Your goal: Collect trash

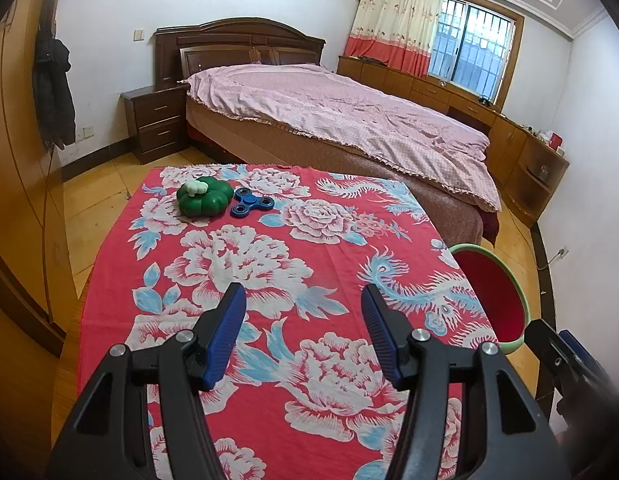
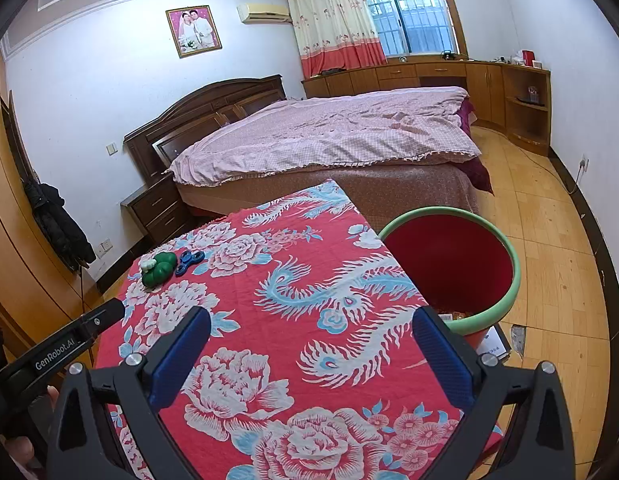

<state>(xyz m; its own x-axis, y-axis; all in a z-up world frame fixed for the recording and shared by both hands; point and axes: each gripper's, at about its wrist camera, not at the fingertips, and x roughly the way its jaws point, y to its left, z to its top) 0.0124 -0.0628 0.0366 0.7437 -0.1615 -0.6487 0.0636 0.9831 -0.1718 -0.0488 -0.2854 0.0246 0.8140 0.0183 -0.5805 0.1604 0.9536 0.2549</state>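
Observation:
A red bin with a green rim (image 2: 453, 268) stands on the floor by the table's right side; some wrappers show at its bottom. It also shows in the left wrist view (image 1: 491, 292). My left gripper (image 1: 303, 300) is open and empty above the red floral tablecloth (image 1: 269, 280). My right gripper (image 2: 309, 334) is open and empty above the cloth (image 2: 269, 320), its right finger near the bin's rim. A green pumpkin-shaped toy (image 1: 203, 196) with a white top and a blue fidget spinner (image 1: 251, 203) lie at the table's far left; both also show in the right wrist view, toy (image 2: 159, 268), spinner (image 2: 188, 262).
A bed with a pink cover (image 1: 341, 120) stands beyond the table, a dark nightstand (image 1: 155, 122) to its left. Wooden cabinets (image 2: 489, 80) run under the window. A wardrobe (image 1: 17, 200) is on the left. A paper lies on the floor by the bin (image 2: 495, 340).

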